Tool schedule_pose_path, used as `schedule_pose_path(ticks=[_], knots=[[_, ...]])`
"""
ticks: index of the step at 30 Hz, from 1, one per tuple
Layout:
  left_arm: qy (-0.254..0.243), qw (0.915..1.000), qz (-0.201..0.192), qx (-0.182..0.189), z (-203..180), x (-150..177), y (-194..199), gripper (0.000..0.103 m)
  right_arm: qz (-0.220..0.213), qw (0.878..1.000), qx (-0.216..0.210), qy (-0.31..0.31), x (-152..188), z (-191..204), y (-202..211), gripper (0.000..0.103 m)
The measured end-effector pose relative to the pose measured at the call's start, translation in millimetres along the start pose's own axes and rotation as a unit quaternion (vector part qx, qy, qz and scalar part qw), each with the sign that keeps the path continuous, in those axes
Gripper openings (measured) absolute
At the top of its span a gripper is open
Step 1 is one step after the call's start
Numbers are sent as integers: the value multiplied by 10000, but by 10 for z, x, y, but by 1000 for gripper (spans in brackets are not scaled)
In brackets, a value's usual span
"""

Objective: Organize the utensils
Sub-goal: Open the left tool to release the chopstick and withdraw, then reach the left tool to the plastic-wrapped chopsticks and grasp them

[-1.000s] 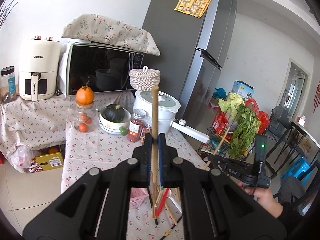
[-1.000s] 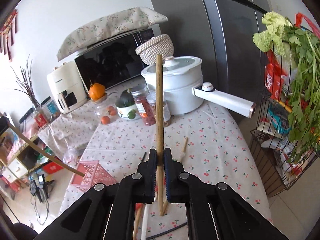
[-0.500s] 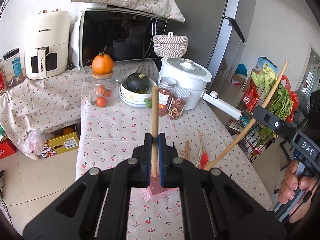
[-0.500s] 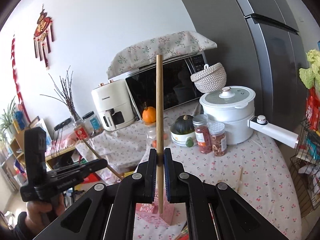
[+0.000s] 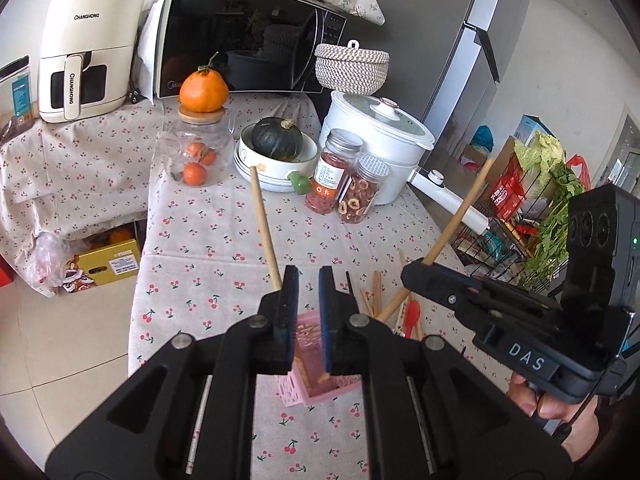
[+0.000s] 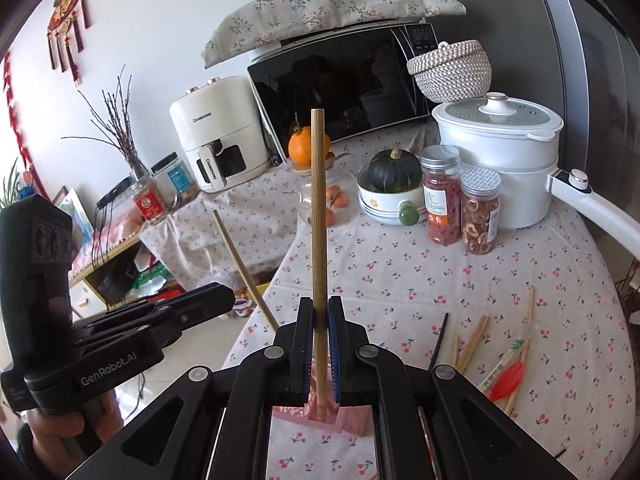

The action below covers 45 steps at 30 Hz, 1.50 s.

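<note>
Chopstick (image 5: pixel 264 227) leans just left of opening left gripper (image 5: pixel 305 276), unclamped.

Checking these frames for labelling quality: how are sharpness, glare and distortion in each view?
Left wrist: sharp, fisheye bends the fridge, dark corners, microwave door mirrors the room. Right wrist: also sharp, edges curved, fridge side catches glare.

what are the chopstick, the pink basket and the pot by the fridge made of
Chopstick: looks like bamboo or wood, matt tan with a faint grain. Pink basket: likely plastic, one even colour with a moulded open lattice. Pot: glossy white body, plastic or enamel, hard to tell; its lid looks like glass.
</note>
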<state>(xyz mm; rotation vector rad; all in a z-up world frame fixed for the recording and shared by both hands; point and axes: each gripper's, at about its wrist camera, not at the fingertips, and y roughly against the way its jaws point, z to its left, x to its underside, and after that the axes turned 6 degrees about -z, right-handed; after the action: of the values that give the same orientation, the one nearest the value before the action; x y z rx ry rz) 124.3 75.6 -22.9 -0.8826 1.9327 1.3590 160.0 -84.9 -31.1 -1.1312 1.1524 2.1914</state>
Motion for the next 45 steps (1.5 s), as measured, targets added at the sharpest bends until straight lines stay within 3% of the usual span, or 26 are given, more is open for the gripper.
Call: schedule_pose_path(ticks=[1, 2, 3, 4, 6, 9, 12, 15, 18, 23, 27, 37, 45], knots=[[29, 10000, -17, -17, 5, -7, 9, 27, -1, 10000, -12, -40, 0, -9, -4, 9], [64, 10000, -43, -27, 7, -11, 29, 42, -3, 10000, -16, -72, 1, -17, 11, 11], [108, 9999, -76, -19, 10, -13, 56, 57, -11, 10000, -11, -90, -10, -21, 35, 21], [156, 9998, -100, 0, 16, -16, 81, 63, -55, 9999, -1, -103, -29, -19, 68, 28], [251, 9996, -124, 4, 25, -18, 138, 82, -235, 9996, 17, -127, -61, -26, 191, 56], [346, 9992, -156, -155, 23, -10, 209, 96, -423, 9990, 112, -127, -113, -64, 390, 68], [364, 9979, -339, -422, -11, 50, 268, 99, -531, 9980, 338, -40, -119, -136, 592, 83], [43, 9967, -309, -746, -117, 143, 263, 102, -455, 9963, 715, 122, -82, -238, 753, 89], [-208, 9962, -90, -846, -253, 249, 214, 102, -202, 9924, 1193, 204, 15, -409, 871, 91], [-381, 9969, 378, -578, -538, 423, 115, 102, 340, 9849, 1686, -208, 226, -838, 1028, 91], [-647, 9946, 726, -360, -836, 575, 10, 102, 492, 9788, 1901, -585, 368, -1165, 1247, 91], [-976, 9789, 1788, 143, -1423, 800, -386, 102, 900, 9642, 2334, -876, 721, -1690, 1463, 91], [-1027, 9731, 2062, 40, -1658, 659, -845, 100, 1298, 9553, 2433, -1063, 789, -1961, 1302, 91]])
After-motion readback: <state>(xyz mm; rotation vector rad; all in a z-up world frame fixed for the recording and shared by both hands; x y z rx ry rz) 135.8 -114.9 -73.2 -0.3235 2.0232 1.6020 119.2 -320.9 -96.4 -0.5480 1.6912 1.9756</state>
